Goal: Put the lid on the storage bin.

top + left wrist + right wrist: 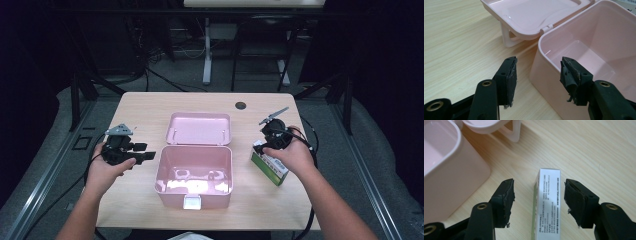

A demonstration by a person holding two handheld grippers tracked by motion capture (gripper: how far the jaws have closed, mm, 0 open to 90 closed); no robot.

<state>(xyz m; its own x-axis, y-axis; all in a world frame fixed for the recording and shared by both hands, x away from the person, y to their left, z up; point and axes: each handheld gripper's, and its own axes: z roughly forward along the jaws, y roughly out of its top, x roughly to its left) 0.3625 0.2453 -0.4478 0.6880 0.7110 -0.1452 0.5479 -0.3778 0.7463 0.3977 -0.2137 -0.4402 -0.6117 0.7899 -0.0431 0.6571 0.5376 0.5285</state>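
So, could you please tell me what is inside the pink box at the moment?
The pink box stands open with its lid folded back. The floor and walls that show in the high view are bare, with only light reflections. The strip of floor just behind the front wall is hidden.

A pink box (194,176) sits open in the middle of the wooden table (145,107), its lid (199,128) lying back on the far side. Left of it, the left gripper (142,152) hovers near the box wall. At the right, the right gripper (265,145) is over a green-and-white carton (272,171).
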